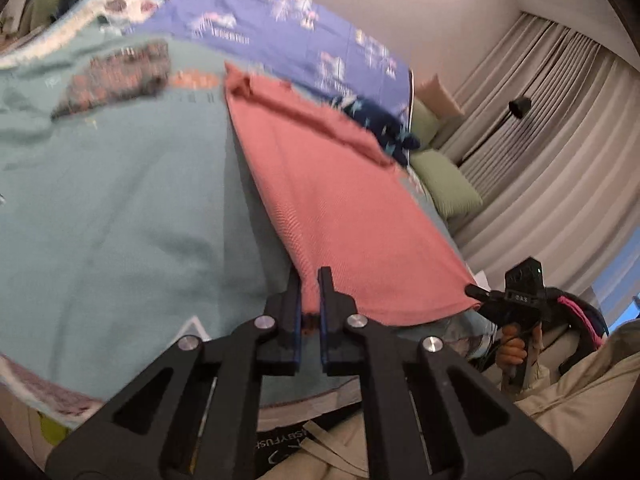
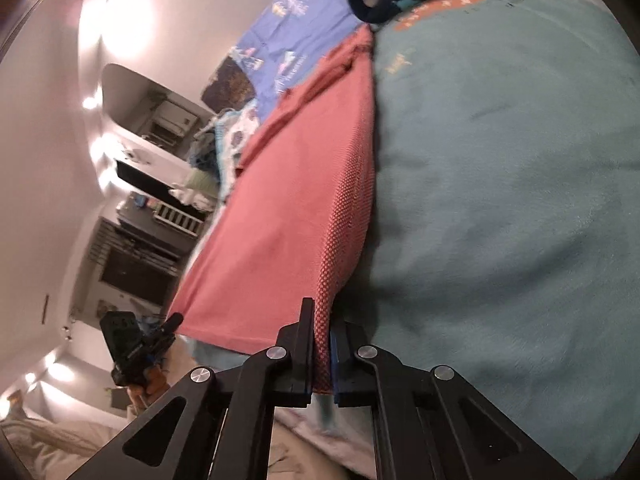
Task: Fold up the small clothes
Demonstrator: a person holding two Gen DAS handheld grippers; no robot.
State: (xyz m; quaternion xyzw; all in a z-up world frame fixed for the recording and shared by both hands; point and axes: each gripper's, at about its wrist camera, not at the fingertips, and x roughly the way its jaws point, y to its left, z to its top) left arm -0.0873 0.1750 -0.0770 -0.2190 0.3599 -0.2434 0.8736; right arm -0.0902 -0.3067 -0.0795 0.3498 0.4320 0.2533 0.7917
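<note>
A salmon-pink cloth (image 1: pixel 340 200) lies stretched flat on a teal blanket (image 1: pixel 120 184) on a bed. My left gripper (image 1: pixel 310 280) is shut on the cloth's near left corner. In the same view my right gripper (image 1: pixel 474 294) pinches the near right corner, held by a hand (image 1: pixel 512 350). In the right wrist view the pink cloth (image 2: pixel 288 208) runs away from me, and my right gripper (image 2: pixel 322 312) is shut on its near corner, the fabric edge squeezed between the pads. My left gripper (image 2: pixel 174 322) shows at the cloth's other near corner.
A dark navy garment with pale stars (image 1: pixel 380 120) lies beyond the pink cloth, on a blue patterned sheet (image 1: pixel 288 28). Green pillows (image 1: pixel 444 184) and curtains (image 1: pixel 540 140) stand at the right. A pile of clothes (image 2: pixel 228 136) sits at the bed's far side, with shelves (image 2: pixel 140 248) behind.
</note>
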